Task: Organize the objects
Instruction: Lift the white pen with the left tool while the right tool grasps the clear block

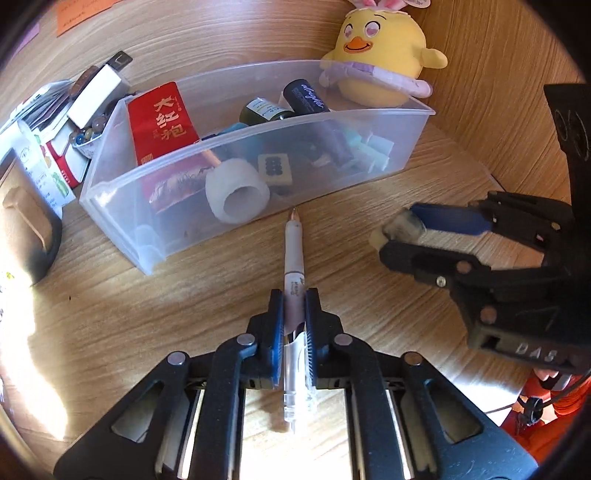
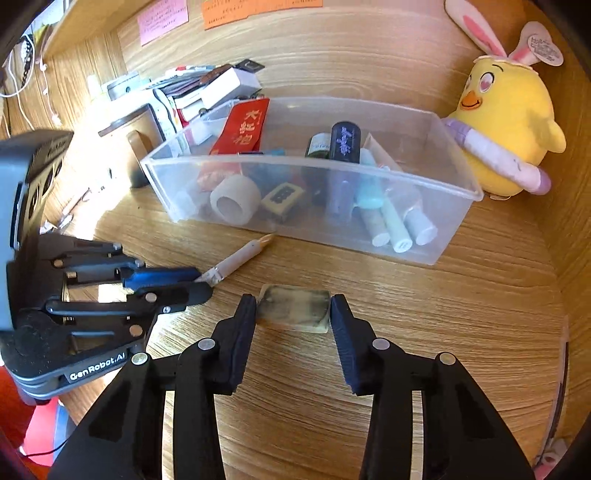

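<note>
My left gripper (image 1: 294, 299) is shut on a white pen (image 1: 294, 251) whose copper tip points at the clear plastic bin (image 1: 110, 173). The pen (image 2: 240, 258) and left gripper (image 2: 207, 286) also show in the right wrist view. My right gripper (image 2: 293, 306) is shut on a dirty rectangular eraser (image 2: 293, 308), low over the wooden desk in front of the bin (image 2: 454, 221). From the left wrist view, the right gripper (image 1: 395, 236) holds the eraser (image 1: 400, 229) to the right. The bin holds a red packet (image 1: 162, 122), a tape roll (image 1: 236, 192), bottles and chalk-like sticks.
A yellow plush chick (image 1: 380, 55) sits behind the bin's right end, also visible in the right wrist view (image 2: 506, 122). Stacked boxes and books (image 1: 74, 110) stand left of the bin. A wooden back wall with sticky notes (image 2: 162, 18) rises behind.
</note>
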The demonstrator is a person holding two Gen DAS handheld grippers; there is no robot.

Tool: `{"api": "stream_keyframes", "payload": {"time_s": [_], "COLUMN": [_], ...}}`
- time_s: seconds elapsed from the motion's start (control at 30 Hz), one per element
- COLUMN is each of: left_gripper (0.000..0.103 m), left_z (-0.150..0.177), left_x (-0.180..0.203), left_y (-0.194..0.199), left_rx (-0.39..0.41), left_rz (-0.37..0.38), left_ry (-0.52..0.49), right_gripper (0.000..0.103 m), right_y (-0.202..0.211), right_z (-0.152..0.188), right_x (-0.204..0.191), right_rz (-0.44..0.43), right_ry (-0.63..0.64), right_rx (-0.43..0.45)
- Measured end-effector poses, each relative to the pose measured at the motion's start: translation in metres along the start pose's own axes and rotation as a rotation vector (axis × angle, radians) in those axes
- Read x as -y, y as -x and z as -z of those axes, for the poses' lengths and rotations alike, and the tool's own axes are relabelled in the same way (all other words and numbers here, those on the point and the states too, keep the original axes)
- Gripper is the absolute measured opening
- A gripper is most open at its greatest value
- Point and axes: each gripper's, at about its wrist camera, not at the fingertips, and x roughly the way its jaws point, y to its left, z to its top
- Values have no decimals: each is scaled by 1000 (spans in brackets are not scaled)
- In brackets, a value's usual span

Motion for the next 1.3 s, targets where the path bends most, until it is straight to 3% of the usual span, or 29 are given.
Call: {"api": "stream_keyframes", "payload": {"time_s": [0.4,0.83,1.3], "left_gripper": [10,10,10], "left_z": [8,-18,-56], "left_x": [-6,-17,-37], "left_y": [45,84,73], "left_rx": [102,246,256], "left_rz": [32,26,-5], "left_ry": [84,136,173], "right_gripper": [38,38,38], "right_y": [14,45,52], "right_z": [-4,-29,-73], "right_x": [0,-1,13], "right_rz": [-14,-19,-17], "right_ry": [-11,-37,-63], "right_rx": [59,172,257]}}
